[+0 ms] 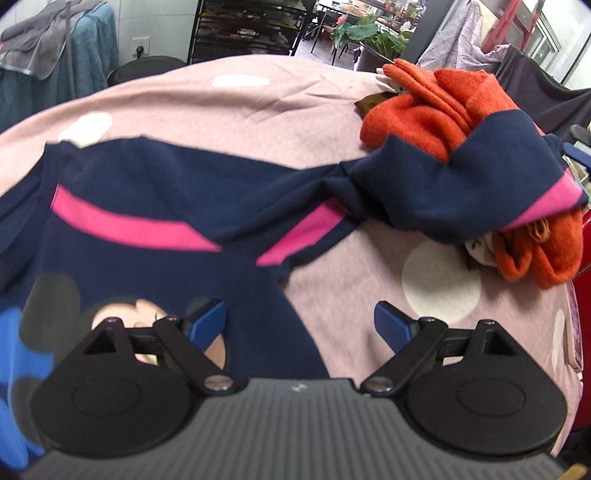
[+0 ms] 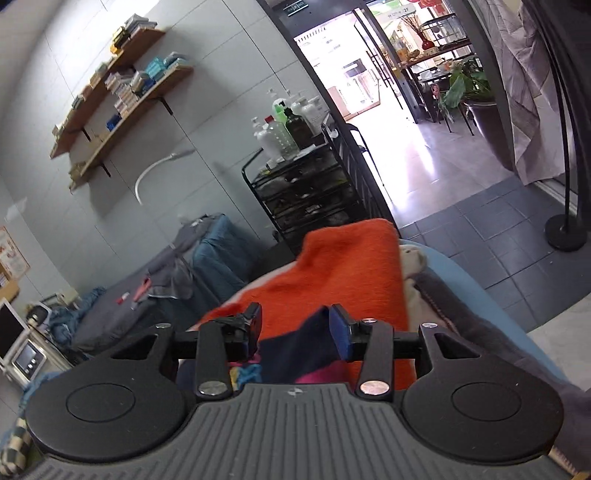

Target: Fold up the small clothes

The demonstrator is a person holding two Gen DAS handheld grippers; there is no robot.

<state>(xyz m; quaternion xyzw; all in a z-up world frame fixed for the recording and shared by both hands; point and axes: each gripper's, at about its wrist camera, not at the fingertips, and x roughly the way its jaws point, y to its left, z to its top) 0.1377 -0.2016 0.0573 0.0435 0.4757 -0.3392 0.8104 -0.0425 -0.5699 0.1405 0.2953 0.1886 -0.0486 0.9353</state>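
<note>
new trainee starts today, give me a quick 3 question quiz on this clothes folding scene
1. True or false: the left gripper is clamped on the navy shirt.
2. Which garment does the shirt's sleeve lie across? A) orange garment B) grey towel C) white sock
3. What colour is the stripe across the shirt?

Key: 1 false, its fingers stand apart with nothing pressed between them. 2 A. 3 pink.

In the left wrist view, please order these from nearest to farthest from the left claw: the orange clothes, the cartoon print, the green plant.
1. Cartoon print, beside the left claw.
2. Orange clothes, upper right on the table.
3. Green plant, behind the table.
</note>
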